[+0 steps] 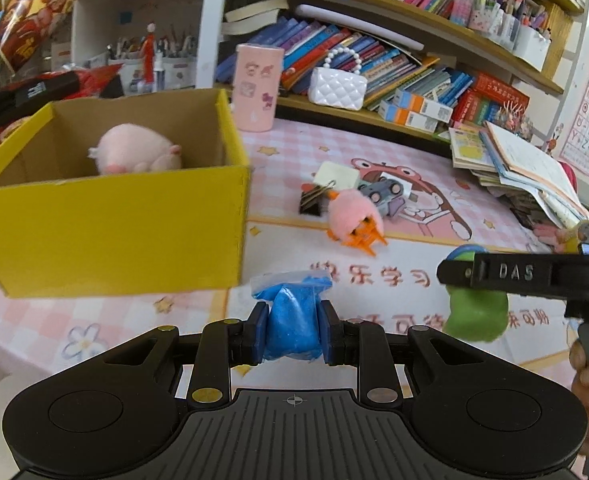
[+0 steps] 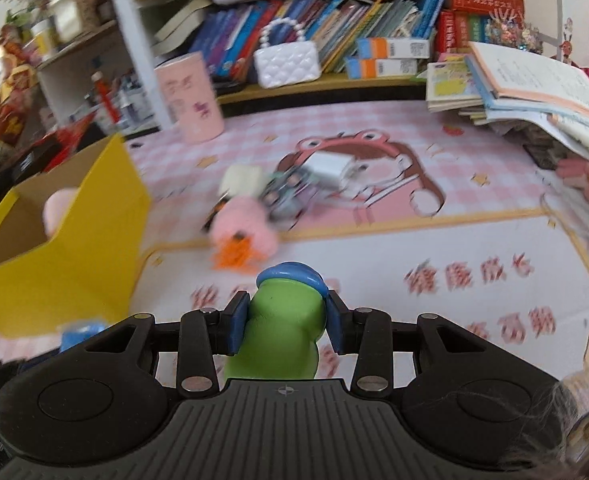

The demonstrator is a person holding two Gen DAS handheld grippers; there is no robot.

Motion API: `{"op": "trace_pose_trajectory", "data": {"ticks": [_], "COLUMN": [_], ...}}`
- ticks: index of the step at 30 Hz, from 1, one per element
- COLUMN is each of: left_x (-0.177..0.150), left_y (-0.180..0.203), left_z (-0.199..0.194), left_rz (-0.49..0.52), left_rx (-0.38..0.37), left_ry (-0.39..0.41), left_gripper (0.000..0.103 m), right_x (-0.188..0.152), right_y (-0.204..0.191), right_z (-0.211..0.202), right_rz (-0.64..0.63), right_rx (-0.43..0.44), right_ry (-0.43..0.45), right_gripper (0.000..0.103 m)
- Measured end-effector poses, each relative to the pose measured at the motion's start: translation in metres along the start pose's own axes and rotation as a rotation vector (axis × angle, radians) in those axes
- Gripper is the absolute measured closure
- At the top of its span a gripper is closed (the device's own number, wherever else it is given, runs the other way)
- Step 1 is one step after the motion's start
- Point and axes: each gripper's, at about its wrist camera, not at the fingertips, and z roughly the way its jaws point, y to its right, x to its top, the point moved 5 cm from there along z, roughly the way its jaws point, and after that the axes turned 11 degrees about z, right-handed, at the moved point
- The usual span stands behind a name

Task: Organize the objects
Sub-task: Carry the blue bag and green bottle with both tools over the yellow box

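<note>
My left gripper (image 1: 293,330) is shut on a clear bag of blue clay (image 1: 290,320), held above the pink mat just right of the yellow cardboard box (image 1: 114,224). A pink plush (image 1: 134,152) lies inside the box. My right gripper (image 2: 286,326) is shut on a green toy with a blue cap (image 2: 284,320); it also shows in the left wrist view (image 1: 476,312) at the right. A small pile lies mid-mat: a pink plush on an orange toy (image 1: 354,220), a black binder clip (image 1: 312,200), a toy car (image 1: 384,194) and a white charger (image 2: 330,166).
A pink cup (image 1: 256,88) stands behind the box. A white quilted purse (image 1: 336,86) sits on the bookshelf ledge. A stack of open books (image 1: 514,168) lies at the right of the mat. Shelves of books and pens fill the back.
</note>
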Motion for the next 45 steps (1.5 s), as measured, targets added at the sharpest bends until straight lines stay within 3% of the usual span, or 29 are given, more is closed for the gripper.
{"op": "trace_pose_trajectory", "data": {"ticks": [14, 29, 37, 45], "left_x": [-0.051, -0.086, -0.083, -0.037], "left_y": [-0.049, -0.095, -0.119, -0.139], "left_z": [-0.062, -0.110, -0.126, -0.129], "left_rz": [-0.033, -0.056, -0.062, -0.040], "left_rx": [0.044, 0.118, 0.160, 0.197], "left_ry": [-0.008, 0.009, 0.053, 0.176], "left_gripper": [0.079, 0.079, 0.079, 0.079], "right_x": [-0.082, -0.131, -0.131, -0.077], "right_y": [-0.074, -0.131, -0.157, -0.175], "right_z": [-0.037, -0.053, -0.057, -0.054], "right_rz": [-0.122, -0.166, -0.190, -0.149], "right_rx": [0.088, 0.170, 0.193, 0.217], "right_ry": [-0.055, -0.079, -0.049, 0.056], "right_gripper": [0.066, 0.066, 0.066, 0.066]}}
